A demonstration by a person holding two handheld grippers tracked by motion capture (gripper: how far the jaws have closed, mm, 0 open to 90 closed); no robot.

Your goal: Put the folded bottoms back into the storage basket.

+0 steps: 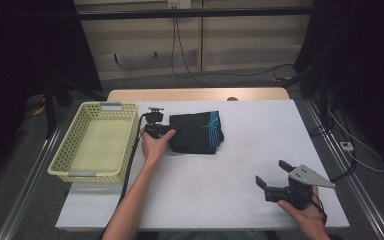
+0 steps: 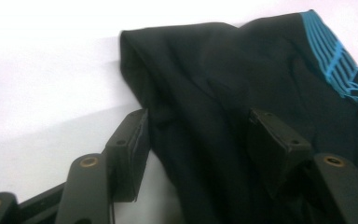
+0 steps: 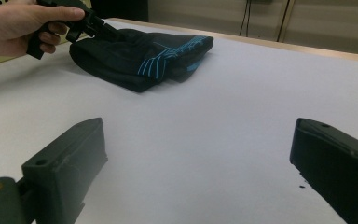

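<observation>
The left gripper (image 1: 169,131), jaws wide, straddles the left edge of the folded black garment (image 1: 198,131) at upper centre of the high view. The right gripper (image 1: 272,175), jaws wide and empty, hovers at lower right, well apart from it.

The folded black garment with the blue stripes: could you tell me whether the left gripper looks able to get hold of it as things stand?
Probably yes. The left gripper is already at the edge of the black garment, its jaws open with cloth between them, and nothing stands in the way.

High view looks down; both gripper views, one close, share the black garment (image 1: 197,132).
</observation>
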